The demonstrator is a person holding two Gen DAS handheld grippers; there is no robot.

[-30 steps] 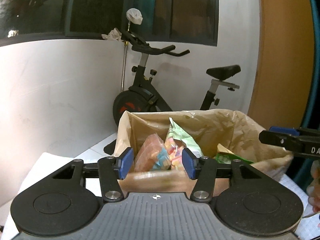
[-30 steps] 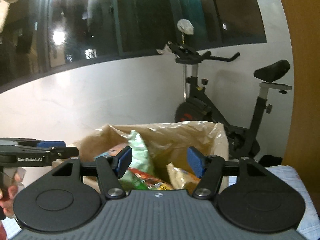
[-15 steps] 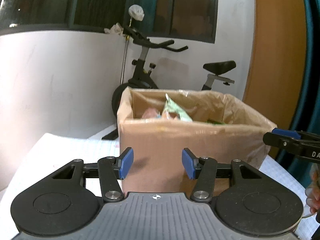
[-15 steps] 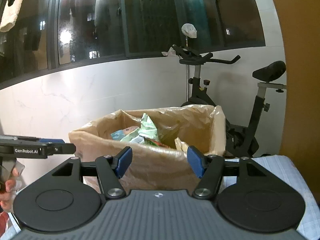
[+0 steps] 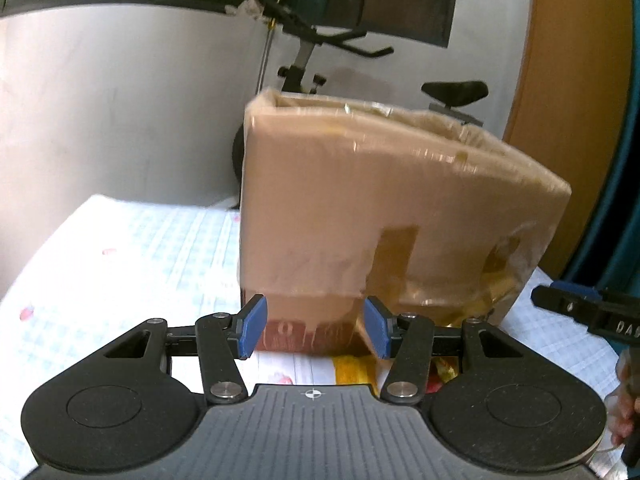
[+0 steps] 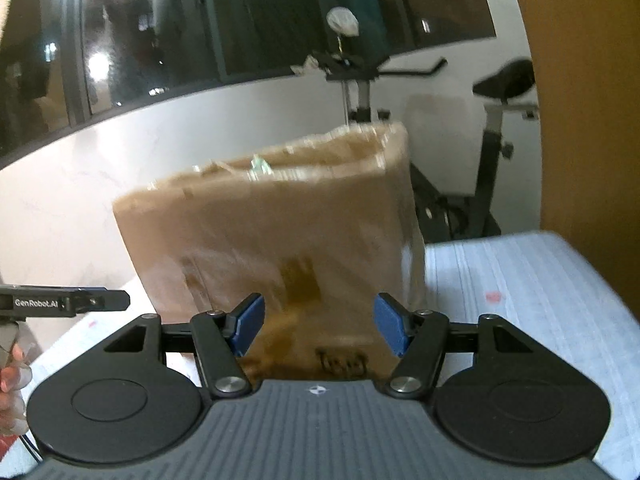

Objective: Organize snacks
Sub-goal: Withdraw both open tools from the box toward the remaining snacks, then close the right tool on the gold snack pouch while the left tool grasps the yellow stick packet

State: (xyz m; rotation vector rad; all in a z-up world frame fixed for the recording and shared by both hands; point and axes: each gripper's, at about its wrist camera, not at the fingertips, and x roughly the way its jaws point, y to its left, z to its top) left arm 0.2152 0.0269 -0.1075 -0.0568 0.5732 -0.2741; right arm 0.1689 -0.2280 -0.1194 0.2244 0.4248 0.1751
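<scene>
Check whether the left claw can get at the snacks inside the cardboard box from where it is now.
Probably not. The left claw sits low, open and empty, facing the outer wall of the cardboard box. The wall blocks it and hides the snacks; it would need to come over the rim.

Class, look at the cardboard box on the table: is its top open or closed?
Open. The cardboard box shows an uncovered top rim with a green snack packet poking above it.

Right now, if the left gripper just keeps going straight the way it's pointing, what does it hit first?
Most likely the lower front wall of the cardboard box, which fills the view just past the left gripper. Its open jaws hold nothing. The gap to the box is hard to judge.
</scene>
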